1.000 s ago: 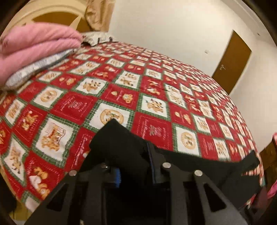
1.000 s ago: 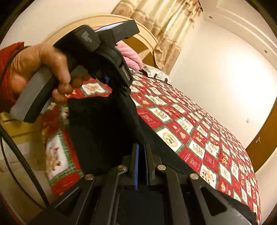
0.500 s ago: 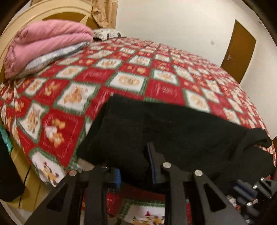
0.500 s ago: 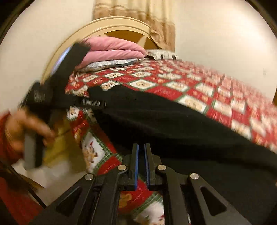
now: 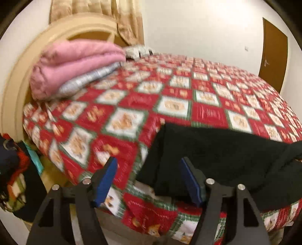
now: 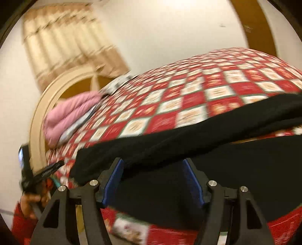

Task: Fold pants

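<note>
From the left wrist camera, the left gripper stands wide, its jaws having just been opening, blue pads parted with nothing pinched between them. The black pants lie flat on the near edge of the bed, their left corner falling in the gap between the fingers but not pressed by either pad; the right pad sits in front of the cloth, the left pad over bare quilt. The red, white and green patchwork quilt covers the whole bed. At the far left a folded pink blanket rests on a grey-patterned pillow, backed by the arched cream headboard, with a beige curtain above and a brown door at the far right. The picture is blurred. Over to the right wrist camera: the right gripper is spread wide too, jaws just opened, pads clear of the fabric. The pants stretch across the near edge of the quilt from just above the fingers off to the right, draping down over the bedside. At the lower left a hand in a red sleeve holds the other tool's handle. Pink blanket, headboard and curtain show behind, all smeared.
</note>
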Motion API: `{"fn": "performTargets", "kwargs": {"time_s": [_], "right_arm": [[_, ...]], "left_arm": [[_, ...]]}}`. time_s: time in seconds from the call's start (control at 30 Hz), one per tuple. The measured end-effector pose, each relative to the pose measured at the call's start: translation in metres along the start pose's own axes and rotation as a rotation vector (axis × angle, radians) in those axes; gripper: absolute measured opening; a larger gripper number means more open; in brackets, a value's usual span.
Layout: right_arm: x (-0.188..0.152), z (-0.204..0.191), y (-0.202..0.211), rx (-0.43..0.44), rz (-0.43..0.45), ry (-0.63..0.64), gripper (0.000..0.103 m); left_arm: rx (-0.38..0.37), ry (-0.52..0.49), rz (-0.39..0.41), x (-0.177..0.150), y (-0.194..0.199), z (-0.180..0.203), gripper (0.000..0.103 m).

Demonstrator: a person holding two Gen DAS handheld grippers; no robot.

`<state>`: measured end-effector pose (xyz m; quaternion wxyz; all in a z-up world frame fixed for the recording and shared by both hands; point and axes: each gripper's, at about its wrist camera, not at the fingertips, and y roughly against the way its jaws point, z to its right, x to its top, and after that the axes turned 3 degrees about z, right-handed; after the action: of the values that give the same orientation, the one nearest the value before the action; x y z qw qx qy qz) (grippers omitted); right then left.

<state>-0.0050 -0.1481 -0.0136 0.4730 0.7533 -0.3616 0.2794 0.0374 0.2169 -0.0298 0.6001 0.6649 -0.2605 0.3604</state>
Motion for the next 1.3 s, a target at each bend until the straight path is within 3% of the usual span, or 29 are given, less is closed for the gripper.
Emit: {"fn": "performTargets", "kwargs": {"time_s": [0.13, 0.23, 0.37, 0.53, 0.67, 0.8, 0.83, 0.87, 0.9, 0.97, 1.03, 1.13, 1.3], "right_arm": [[0.033, 0.042, 0.008, -0.036, 0.016, -0.143, 0.066], [0.056, 0.056, 0.001, -0.033, 0.003, -0.205, 0.066], [0.074, 0.07, -0.025, -0.089, -0.075, -0.314, 0.066], [0.074, 0.076, -0.068, -0.207, -0.202, -0.371, 0.066], [0.071, 0.076, -0.095, -0.328, -0.267, -0.388, 0.066], [0.076, 0.064, -0.11, -0.415, -0.304, -0.285, 0.066], [0.075, 0.063, -0.109, -0.414, -0.306, -0.267, 0.066], [0.075, 0.064, -0.107, -0.409, -0.301, -0.256, 0.058], [0.073, 0.067, -0.105, -0.41, -0.301, -0.252, 0.029], [0.069, 0.08, -0.096, -0.346, -0.303, -0.312, 0.008], [0.064, 0.093, -0.083, -0.274, -0.291, -0.379, 0.004], [0.056, 0.097, -0.062, -0.215, -0.235, -0.36, 0.003], [0.035, 0.089, 0.009, -0.094, -0.038, -0.313, 0.003]], "left_arm": [[-0.054, -0.006, 0.082, 0.023, 0.005, 0.012, 0.072], [-0.089, -0.004, 0.05, 0.033, -0.015, 0.031, 0.072], [-0.1, 0.01, -0.076, 0.023, -0.051, 0.047, 0.072], [-0.057, 0.0, -0.187, -0.002, -0.073, 0.049, 0.073], [-0.072, 0.005, -0.178, -0.007, -0.069, 0.047, 0.075], [-0.074, 0.008, -0.17, -0.008, -0.07, 0.047, 0.077], [-0.073, 0.004, -0.169, -0.008, -0.07, 0.047, 0.077], [-0.073, 0.004, -0.169, -0.008, -0.07, 0.047, 0.077], [-0.075, 0.006, -0.169, -0.009, -0.07, 0.047, 0.078], [-0.076, 0.01, -0.171, -0.009, -0.072, 0.046, 0.079], [-0.074, 0.012, -0.172, -0.009, -0.072, 0.046, 0.08], [-0.071, 0.009, -0.172, -0.01, -0.072, 0.046, 0.08], [-0.083, 0.0, -0.187, -0.008, -0.072, 0.044, 0.081]]}}
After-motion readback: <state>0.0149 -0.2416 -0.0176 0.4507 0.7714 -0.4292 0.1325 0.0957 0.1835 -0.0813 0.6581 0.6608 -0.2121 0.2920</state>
